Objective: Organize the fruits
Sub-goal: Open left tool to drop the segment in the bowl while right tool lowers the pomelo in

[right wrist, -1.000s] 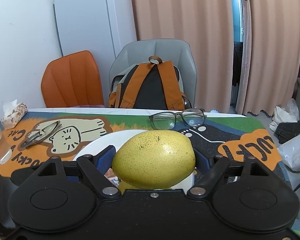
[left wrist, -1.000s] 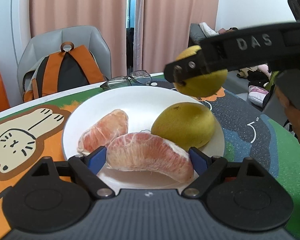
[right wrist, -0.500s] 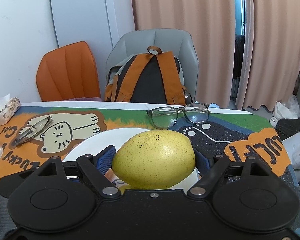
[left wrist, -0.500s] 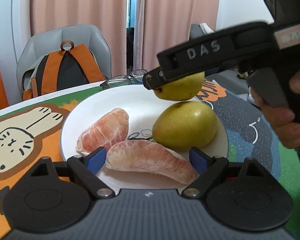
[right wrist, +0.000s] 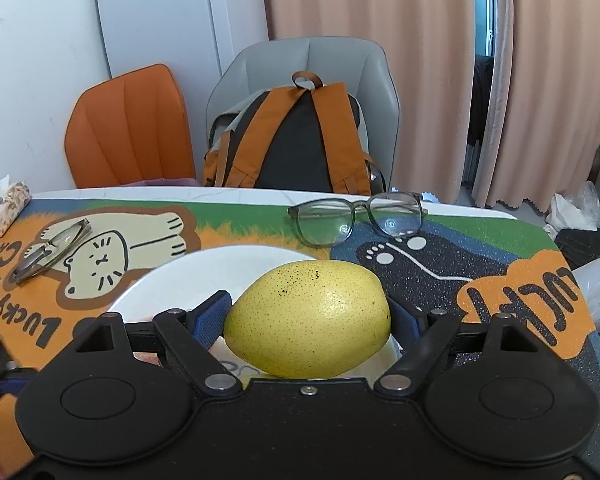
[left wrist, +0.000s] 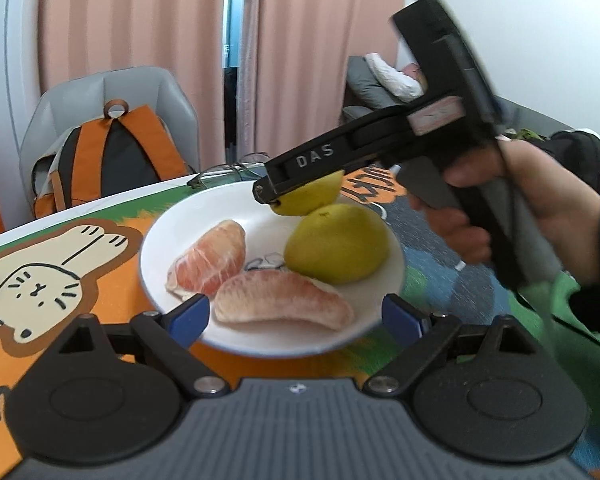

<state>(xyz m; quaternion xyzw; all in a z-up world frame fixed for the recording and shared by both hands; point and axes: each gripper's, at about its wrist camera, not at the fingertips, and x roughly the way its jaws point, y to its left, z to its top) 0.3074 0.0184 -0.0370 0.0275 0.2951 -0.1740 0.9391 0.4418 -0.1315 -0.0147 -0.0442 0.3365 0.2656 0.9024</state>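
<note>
A white plate (left wrist: 172, 236) holds two peeled pink pomelo segments (left wrist: 208, 254) (left wrist: 284, 300) and a yellow-green pear (left wrist: 338, 244) on its right side. My right gripper (right wrist: 308, 314) is shut on a second yellow pear (right wrist: 308, 316) and holds it low over the plate's far right part; in the left wrist view this pear (left wrist: 308, 198) hangs just above and behind the pear on the plate. My left gripper (left wrist: 296, 316) is open and empty, its fingers at the plate's near rim beside the front segment.
Green-framed glasses (right wrist: 358, 220) lie beyond the plate. Folded glasses (right wrist: 48, 250) and a tissue pack (right wrist: 4, 208) lie at the left. A grey chair with an orange backpack (right wrist: 292, 140) and an orange chair (right wrist: 128, 128) stand behind the table.
My right gripper has carried the pear leftward and down over the plate, close above the other pear. My left gripper has drawn back a little from the front segment.
</note>
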